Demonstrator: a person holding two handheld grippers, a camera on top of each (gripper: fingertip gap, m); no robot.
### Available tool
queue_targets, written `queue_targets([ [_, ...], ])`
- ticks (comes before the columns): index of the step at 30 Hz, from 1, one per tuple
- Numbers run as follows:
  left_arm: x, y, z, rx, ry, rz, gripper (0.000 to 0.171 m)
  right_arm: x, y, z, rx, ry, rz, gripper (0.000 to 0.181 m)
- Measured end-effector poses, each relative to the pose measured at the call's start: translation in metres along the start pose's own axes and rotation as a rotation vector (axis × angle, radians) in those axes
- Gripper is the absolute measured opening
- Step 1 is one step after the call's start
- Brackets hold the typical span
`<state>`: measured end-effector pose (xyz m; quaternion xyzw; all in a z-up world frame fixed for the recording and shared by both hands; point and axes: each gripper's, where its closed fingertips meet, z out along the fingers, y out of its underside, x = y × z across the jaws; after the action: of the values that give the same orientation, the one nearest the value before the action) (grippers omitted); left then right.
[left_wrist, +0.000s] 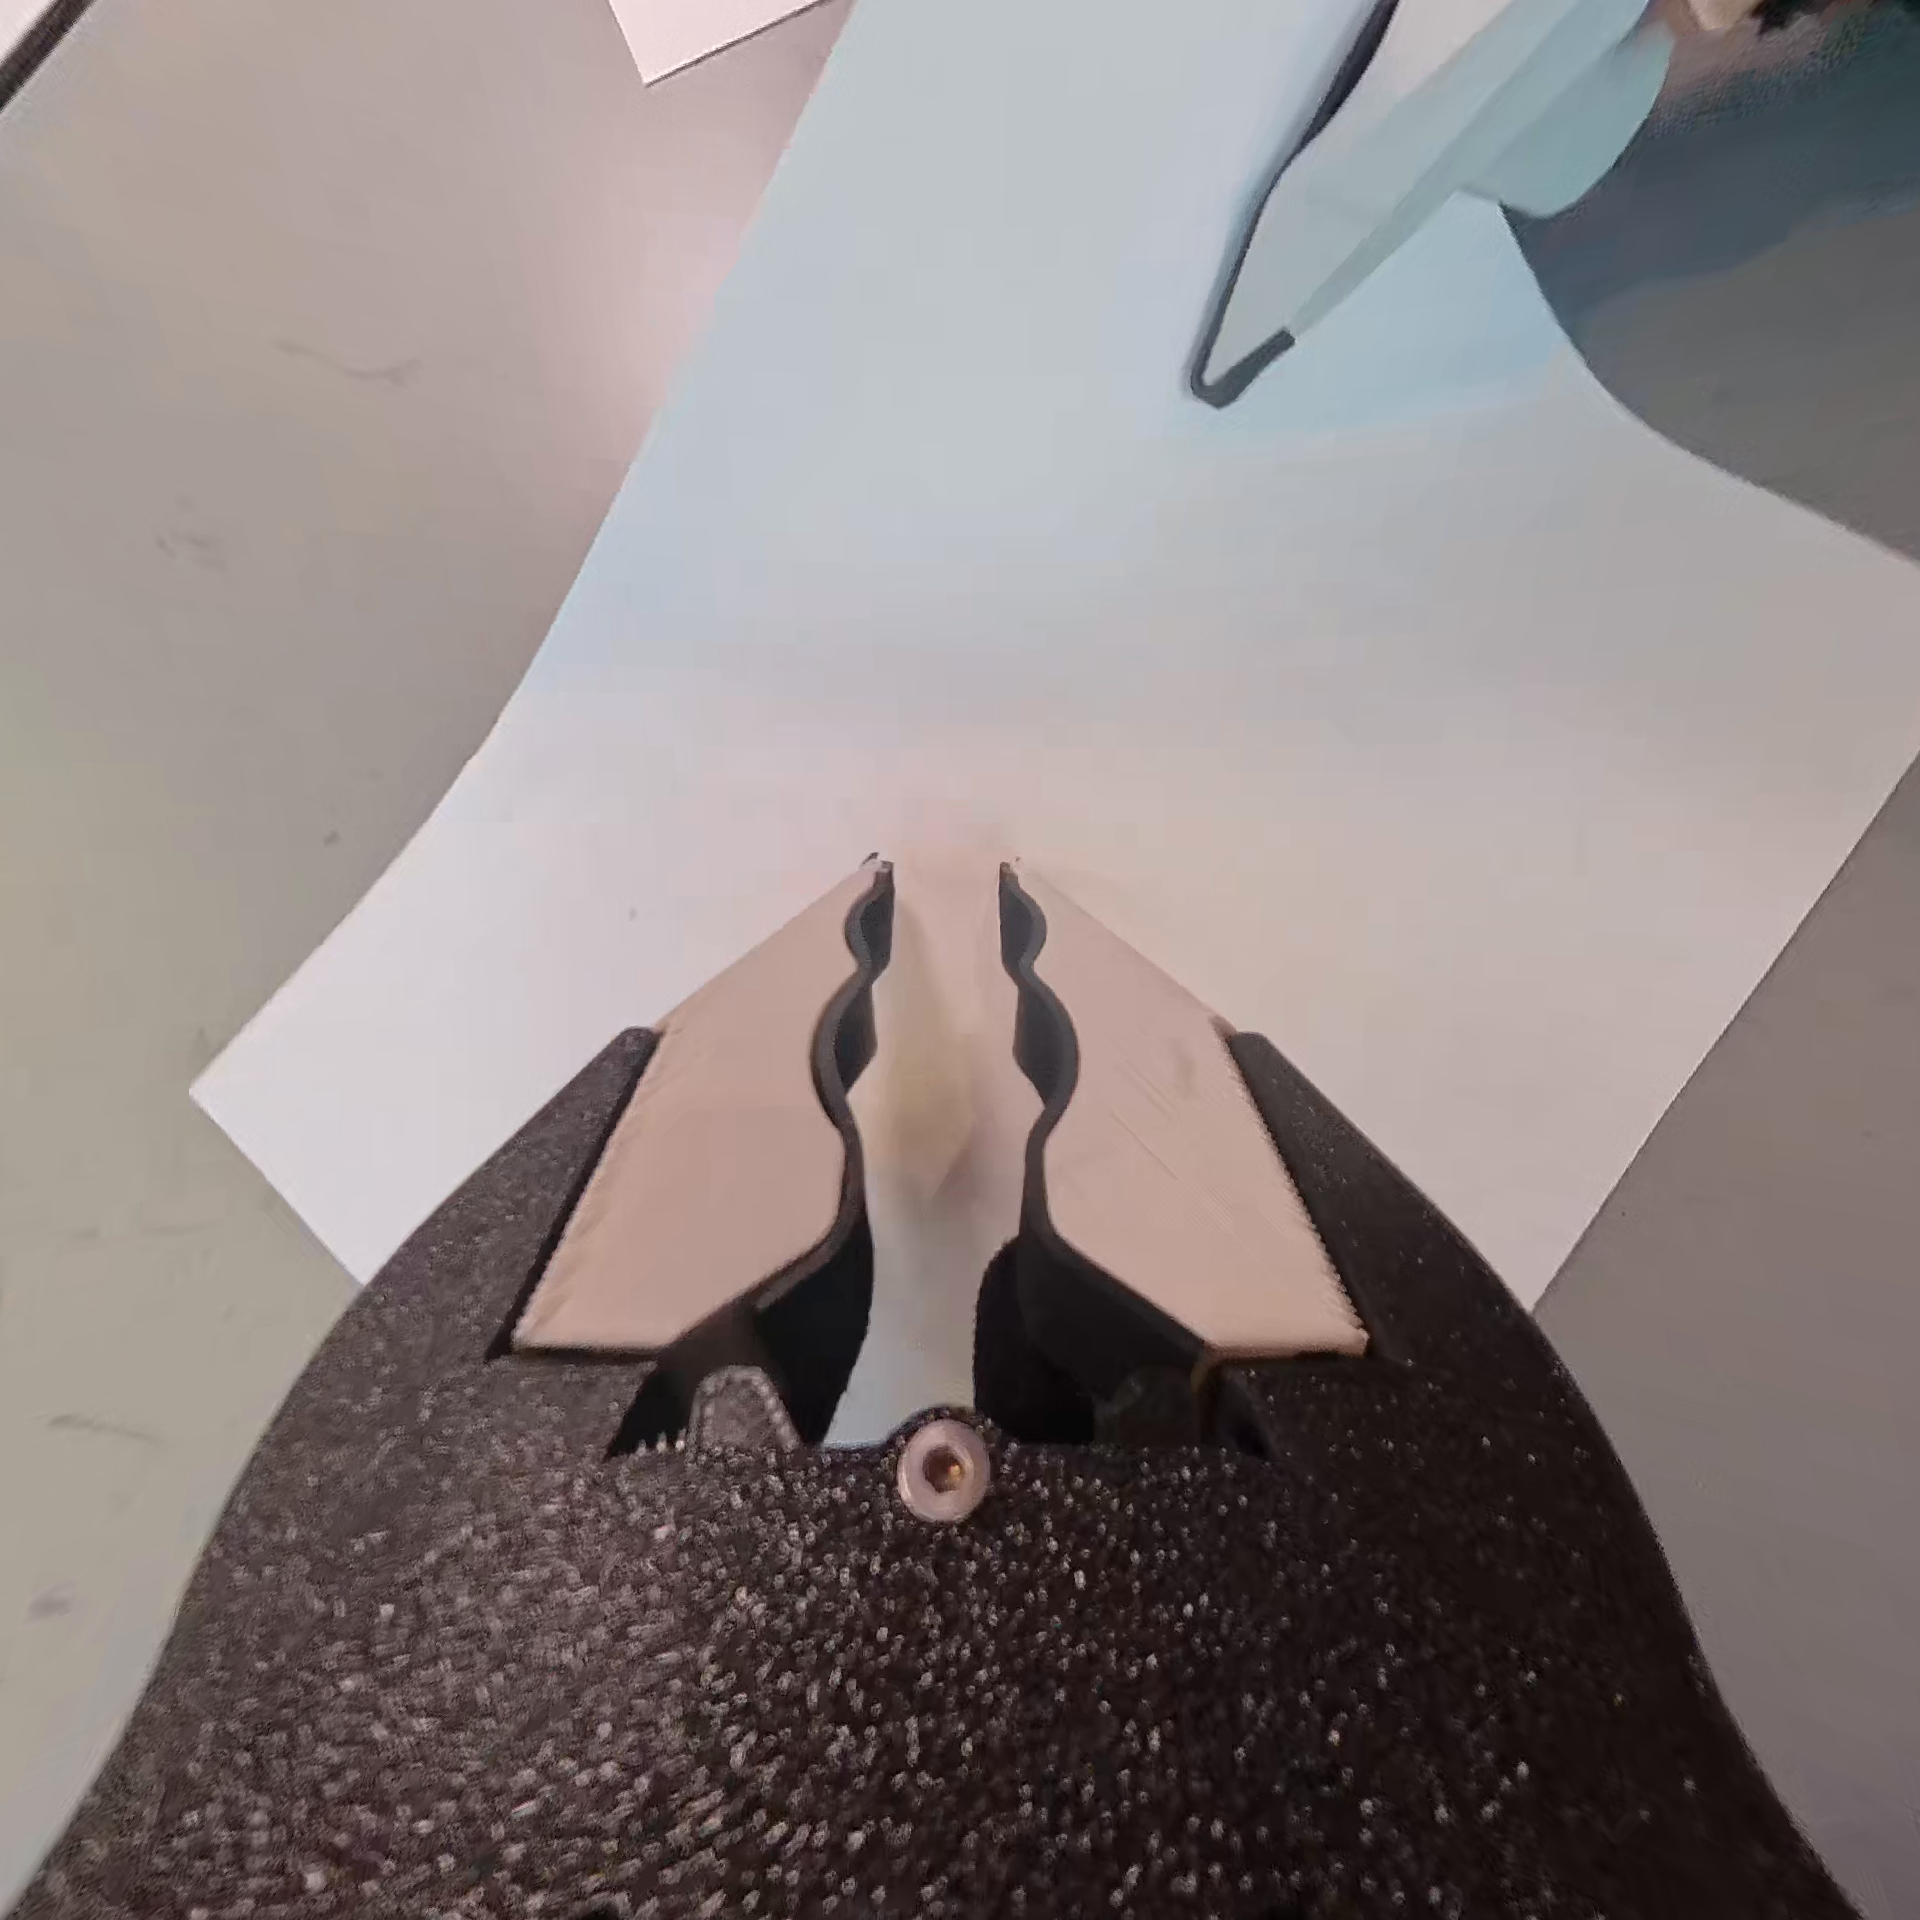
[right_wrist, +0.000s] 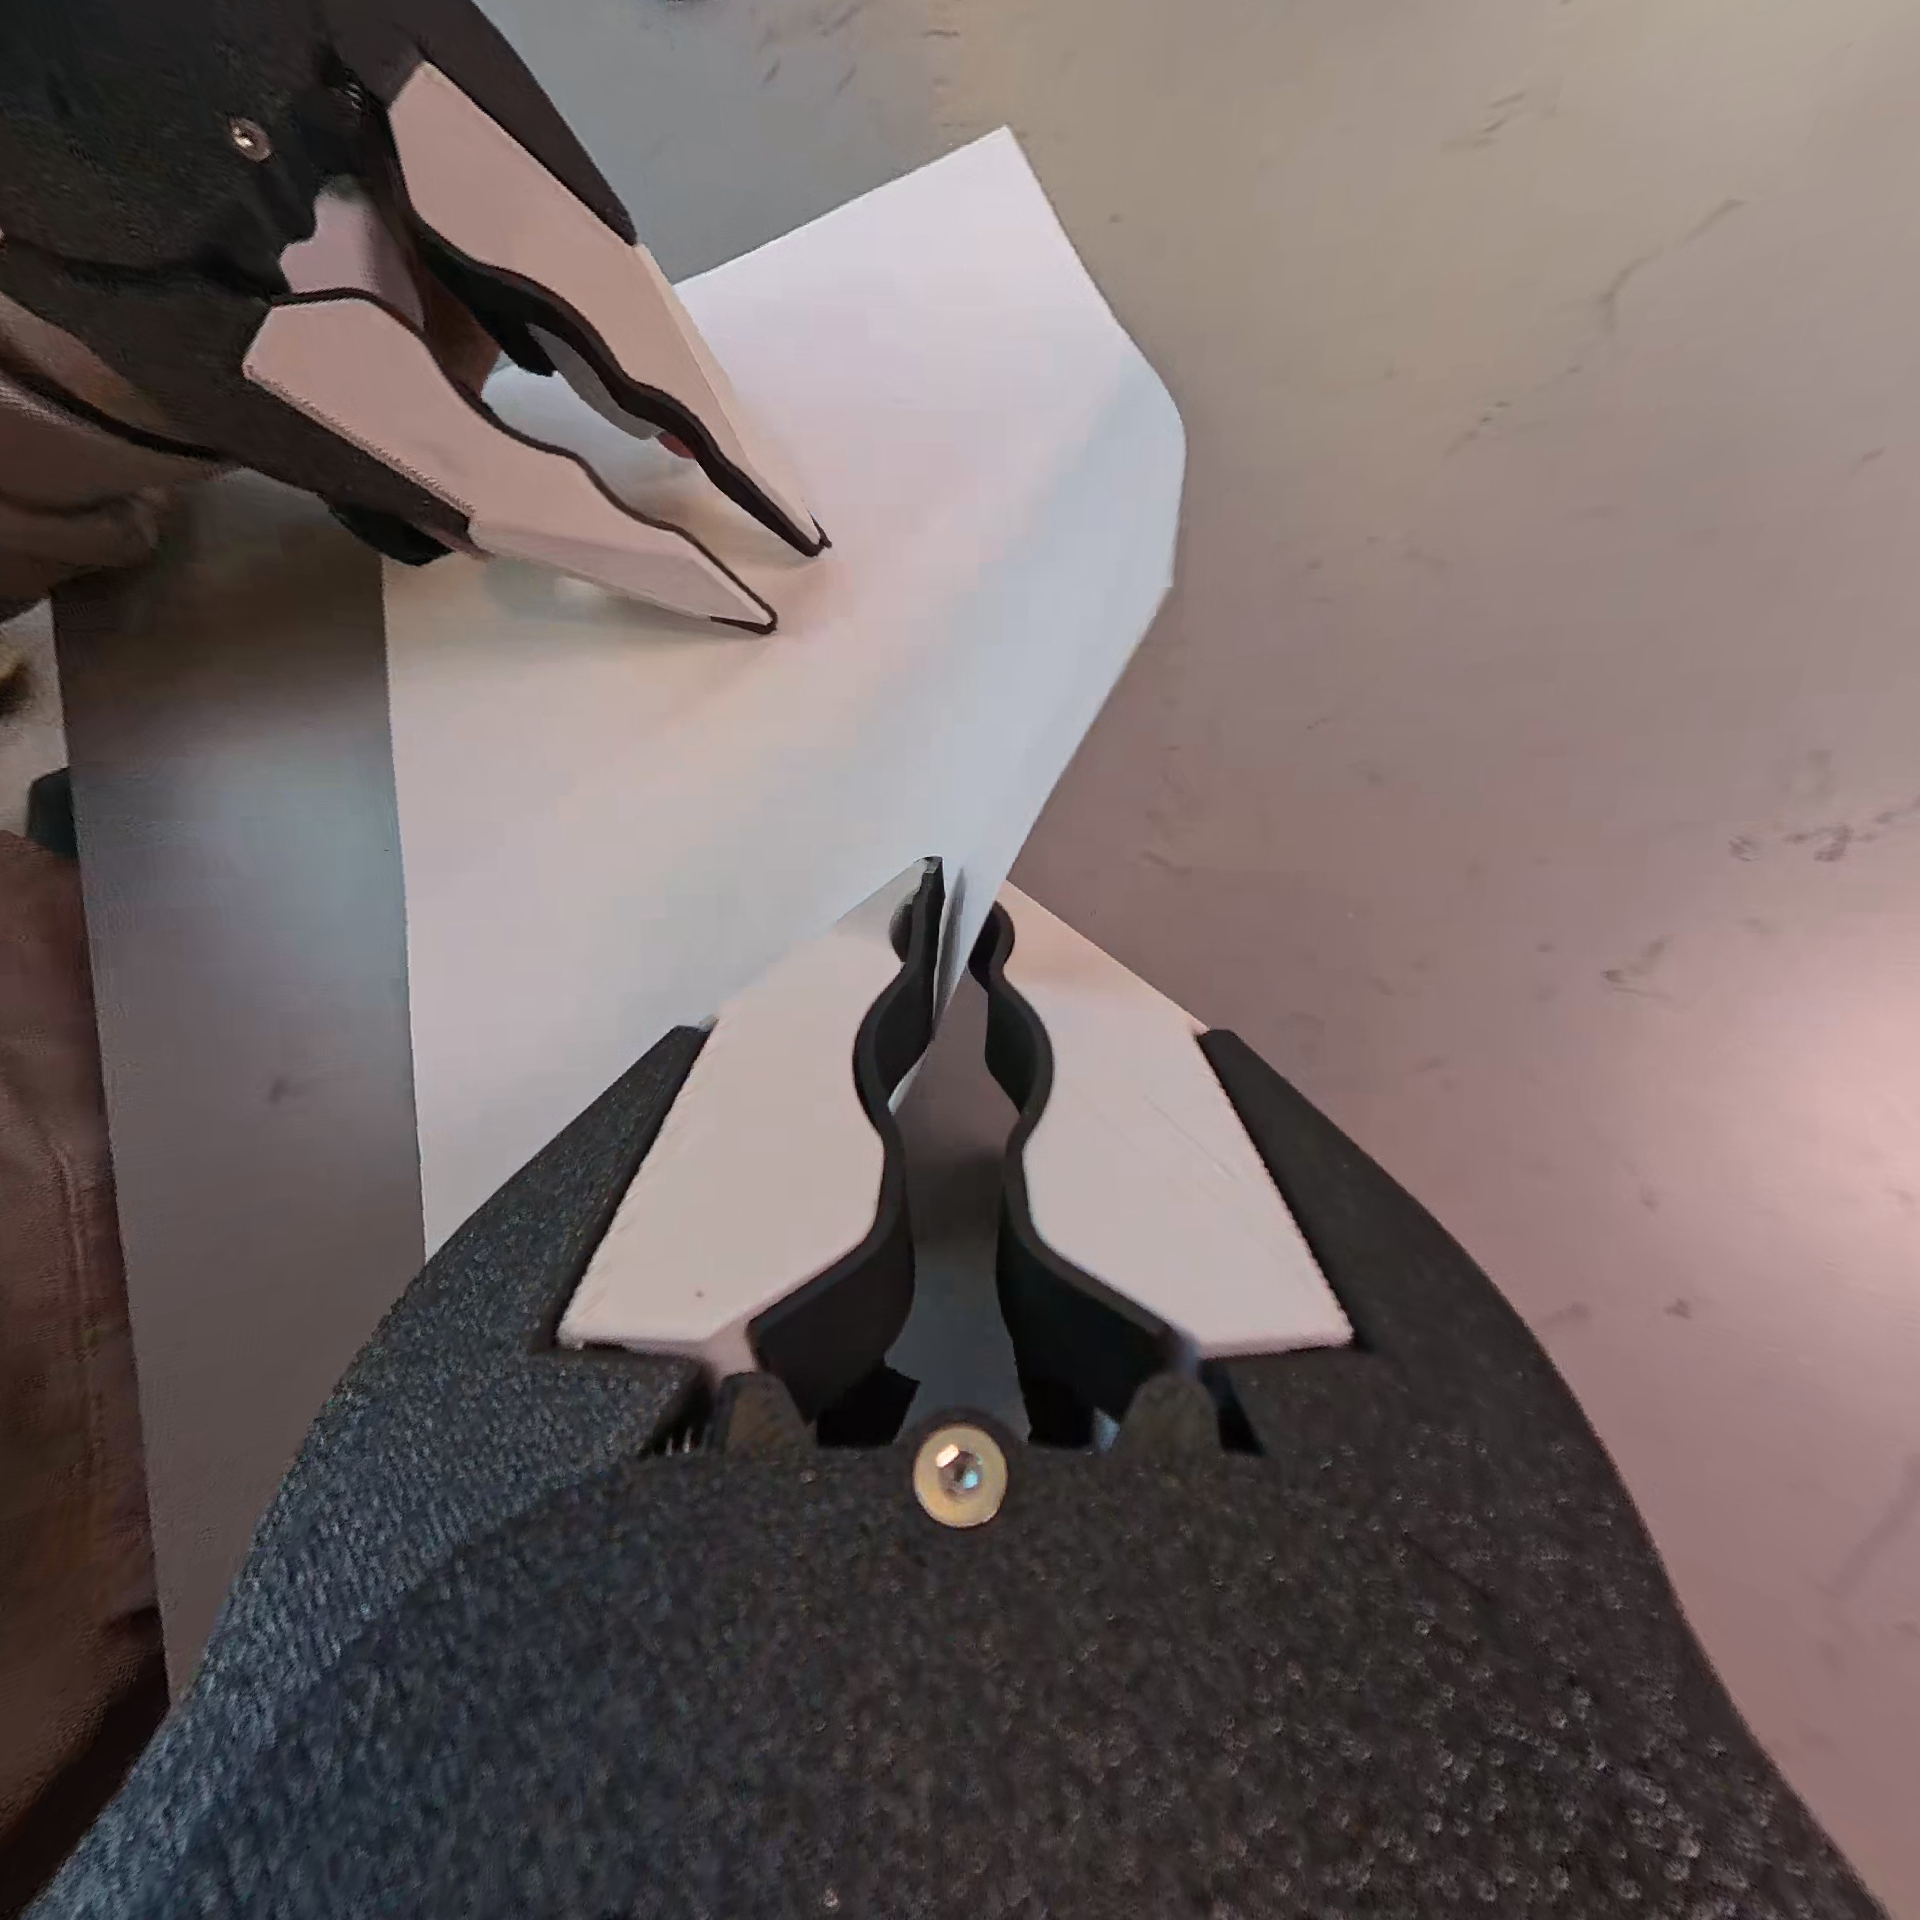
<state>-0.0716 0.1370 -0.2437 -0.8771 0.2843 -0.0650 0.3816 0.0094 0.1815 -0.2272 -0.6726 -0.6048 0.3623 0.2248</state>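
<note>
A white sheet of paper lies on a grey table. My left gripper is open by a narrow gap, and both its fingertips rest on the sheet near its middle. It also shows in the right wrist view, tips down on the paper. My right gripper is shut on the sheet's edge and holds that side lifted and curled up off the table. Its right fingertip is hidden behind the paper. The right gripper also shows at the top right of the left wrist view.
A second piece of white paper lies at the far edge of the table. A brown sleeve shows at the left of the right wrist view, beside the table's near edge. The tabletop is scuffed. Left tips to right tips: about 10 cm.
</note>
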Motion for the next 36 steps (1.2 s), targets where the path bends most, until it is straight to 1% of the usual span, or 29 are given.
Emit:
queue_targets([
  [3, 0.004, -0.001, 0.002, 0.020, 0.039, -0.035, 0.005, -0.004, -0.004, -0.002, 0.017, 0.015, -0.027, 0.013],
  [5, 0.005, 0.000, 0.002, 0.022, 0.015, -0.007, 0.002, 0.003, -0.008, -0.003, 0.041, 0.058, -0.048, 0.017],
  [7, 0.006, 0.000, 0.002, 0.019, -0.028, 0.043, 0.000, 0.008, -0.016, -0.006, 0.077, 0.064, -0.002, 0.022],
  [9, 0.007, 0.001, 0.001, 0.001, -0.056, 0.082, 0.000, 0.008, -0.023, -0.007, 0.097, 0.028, 0.047, 0.022],
  [12, 0.008, 0.002, 0.000, -0.026, -0.037, 0.070, 0.000, 0.013, -0.031, -0.008, 0.135, 0.018, 0.100, 0.015],
  [14, 0.010, 0.003, -0.001, -0.032, 0.019, 0.047, 0.000, 0.019, -0.032, -0.006, 0.145, 0.041, 0.121, 0.014],
  [16, 0.017, 0.003, -0.003, -0.051, 0.133, 0.010, 0.000, 0.027, -0.031, -0.004, 0.143, 0.067, 0.155, 0.022],
  [17, 0.020, 0.004, -0.005, -0.065, 0.193, -0.008, 0.000, 0.031, -0.031, -0.003, 0.142, 0.074, 0.180, 0.023],
  [18, 0.020, 0.003, -0.007, -0.074, 0.237, -0.013, 0.001, 0.033, -0.032, -0.002, 0.146, 0.069, 0.202, 0.018],
  [19, 0.016, 0.001, -0.009, -0.068, 0.260, -0.011, 0.003, 0.034, -0.033, -0.002, 0.141, 0.063, 0.214, 0.002],
  [21, -0.006, -0.010, -0.012, -0.036, 0.228, -0.020, 0.003, 0.036, -0.028, 0.000, 0.099, 0.074, 0.206, 0.000],
  [23, -0.038, -0.022, -0.009, 0.006, 0.115, -0.045, 0.003, 0.036, -0.028, 0.001, 0.099, 0.081, 0.186, 0.000],
  [24, -0.052, -0.023, -0.004, 0.007, 0.055, -0.042, 0.003, 0.033, -0.029, 0.001, 0.106, 0.071, 0.186, 0.000],
  [26, -0.067, -0.009, 0.010, -0.075, -0.020, -0.029, 0.003, 0.030, -0.030, 0.002, 0.110, 0.050, 0.162, 0.000],
  [27, -0.066, -0.005, 0.016, -0.098, -0.032, -0.020, 0.003, 0.029, -0.030, 0.002, 0.111, 0.050, 0.135, 0.000],
  [29, -0.062, -0.007, 0.020, -0.096, -0.054, 0.008, 0.000, 0.029, -0.032, 0.000, 0.123, 0.068, 0.088, 0.000],
  [31, -0.062, -0.007, 0.020, -0.138, -0.077, 0.026, 0.000, 0.031, -0.034, -0.003, 0.127, 0.082, 0.057, 0.006],
  [33, -0.061, -0.008, 0.021, -0.162, -0.076, 0.044, 0.000, 0.037, -0.038, -0.005, 0.144, 0.086, 0.066, 0.015],
  [36, -0.057, -0.008, 0.021, -0.184, -0.077, 0.057, 0.000, 0.043, -0.041, -0.007, 0.169, 0.072, 0.110, 0.015],
])
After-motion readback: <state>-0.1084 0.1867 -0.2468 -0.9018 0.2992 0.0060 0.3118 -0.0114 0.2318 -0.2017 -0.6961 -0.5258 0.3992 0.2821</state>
